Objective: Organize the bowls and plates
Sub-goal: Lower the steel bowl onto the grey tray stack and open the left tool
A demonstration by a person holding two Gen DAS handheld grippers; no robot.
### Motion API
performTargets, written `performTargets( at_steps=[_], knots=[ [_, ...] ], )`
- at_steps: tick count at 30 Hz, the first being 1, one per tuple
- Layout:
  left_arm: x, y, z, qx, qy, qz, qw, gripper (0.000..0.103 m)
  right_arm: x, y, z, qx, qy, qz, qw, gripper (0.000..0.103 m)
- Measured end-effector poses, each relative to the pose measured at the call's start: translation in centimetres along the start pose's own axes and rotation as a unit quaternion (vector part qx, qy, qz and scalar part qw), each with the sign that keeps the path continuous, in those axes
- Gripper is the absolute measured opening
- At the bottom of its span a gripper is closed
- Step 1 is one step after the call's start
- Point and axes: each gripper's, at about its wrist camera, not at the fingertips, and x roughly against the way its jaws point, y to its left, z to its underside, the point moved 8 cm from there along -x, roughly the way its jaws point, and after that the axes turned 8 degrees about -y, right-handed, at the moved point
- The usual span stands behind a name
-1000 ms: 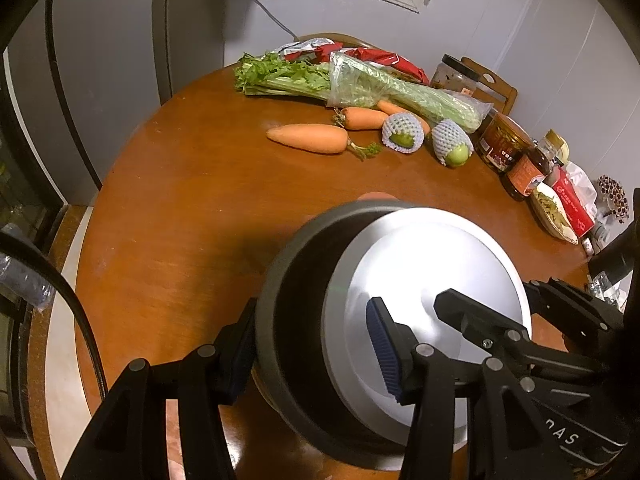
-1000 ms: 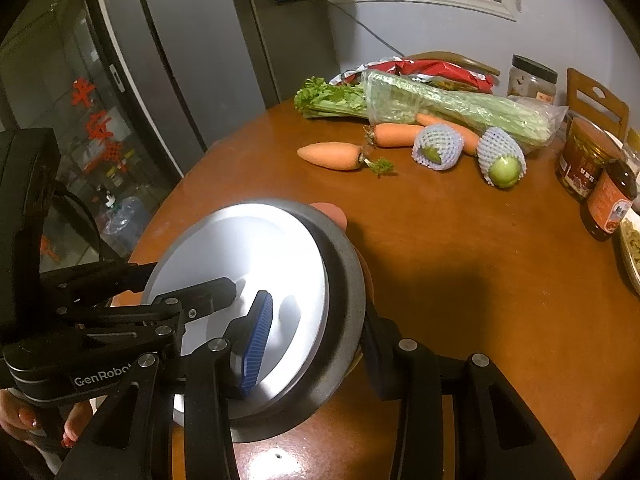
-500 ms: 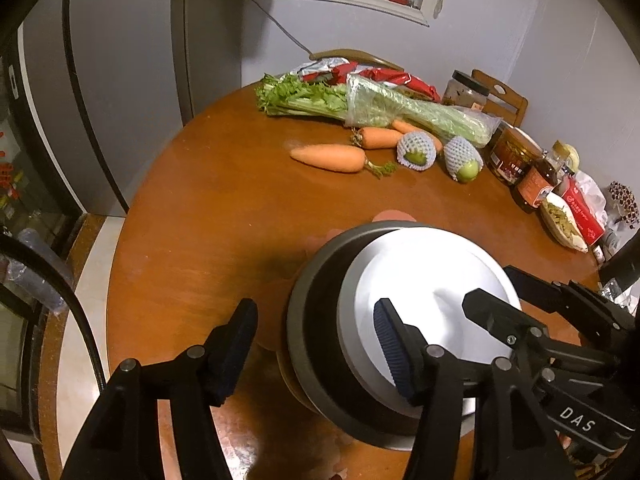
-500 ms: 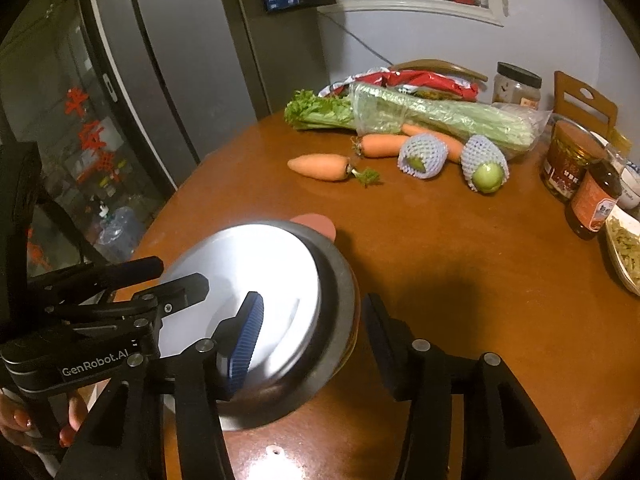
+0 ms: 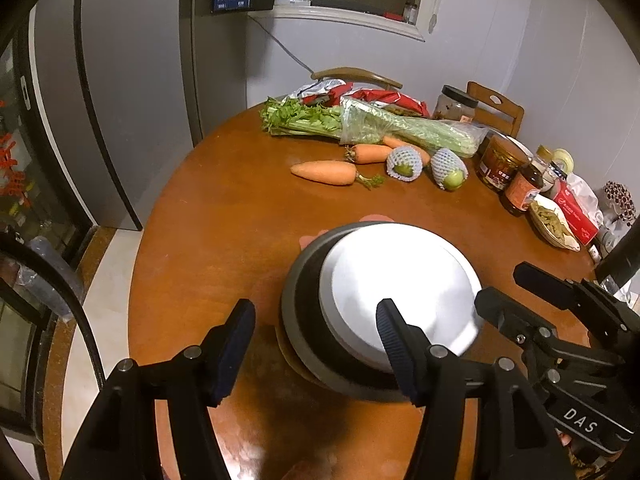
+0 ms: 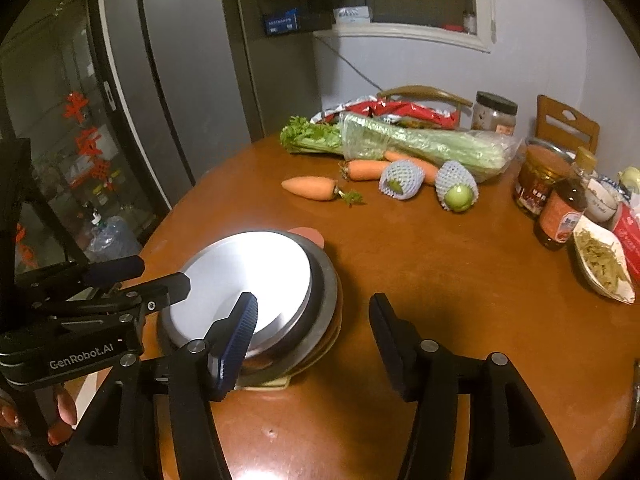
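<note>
- Two grippers flank one stack of dishes (image 5: 384,300) near the front edge of the round, glossy brown wooden table (image 5: 224,216).
- Stack: a smooth white plate on top, a dull grey metal rim beneath, flatter dishes under that.
- Left gripper (image 5: 316,332): jaws opening, ribbed blue pads (image 5: 390,326) clear of the rim, nothing pressed.
- Right gripper (image 6: 312,330): jaws opening too; one pad hangs over the plate, the other over bare wood, gripping nothing.
- Farther back lie tapered orange carrots (image 5: 324,172), bagged celery (image 5: 400,126), two fruits in white foam netting (image 5: 404,159), and glass jars (image 5: 500,162).
</note>
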Motion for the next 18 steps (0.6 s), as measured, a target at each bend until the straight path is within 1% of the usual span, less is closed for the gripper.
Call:
performTargets(
  at_steps=[6,12,18],
  knots=[
    [1.8,-0.7,2.1,-0.006,-0.004,-0.005,1.0000,0.063,2.3,0.6,1.2,0.004,-0.010,-0.001,1.000,0.062],
    [3.6,-1.3,4.5,-0.002,-0.009,-0.009,0.9999,0.064,4.7,1.1,3.4,0.002,-0.018,-0.002,1.000,0.064],
    [5.5,-1.9,6.9,0.000,-0.016,-0.012,0.9998,0.064,6.8,1.5,5.9,0.010,-0.022,0.006,1.000,0.064]
  ],
)
